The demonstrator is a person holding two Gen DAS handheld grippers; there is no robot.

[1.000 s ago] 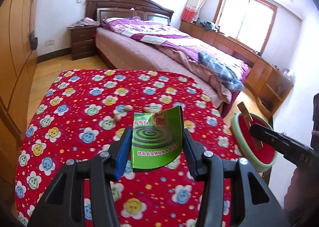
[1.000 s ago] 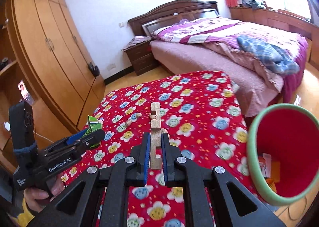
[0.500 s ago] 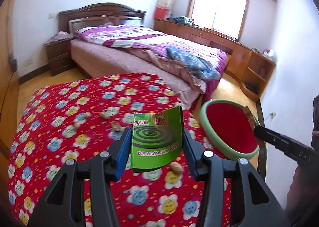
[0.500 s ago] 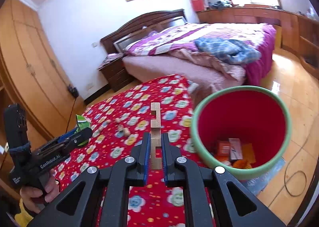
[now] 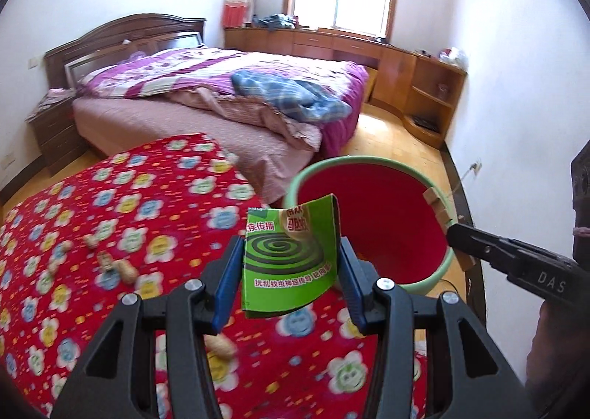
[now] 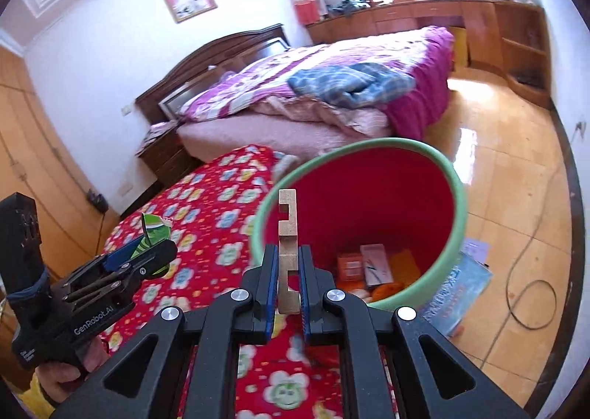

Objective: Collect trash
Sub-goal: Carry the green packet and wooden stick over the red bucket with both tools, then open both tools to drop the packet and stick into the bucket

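Observation:
My left gripper (image 5: 289,255) is shut on a green mosquito-coil card (image 5: 289,260) and holds it above the table's right edge, beside the bin. My right gripper (image 6: 288,253) is shut on a notched wooden piece (image 6: 287,231) that stands upright over the near rim of the red bin with a green rim (image 6: 457,198). The bin also shows in the left wrist view (image 5: 368,161), with the wooden piece (image 5: 437,205) at its far right rim. Trash lies at the bin's bottom (image 6: 372,264).
Several peanuts (image 5: 125,269) lie on the red flowered tablecloth (image 5: 147,205); one (image 5: 221,345) lies under my left gripper. A bed (image 5: 221,87) stands behind the table. A blue book (image 6: 457,290) and a cable (image 6: 531,301) lie on the floor beside the bin.
Both grippers have swung right from over the table toward the bin, still holding the card and the wooden piece. The bin now fills the middle of both views.

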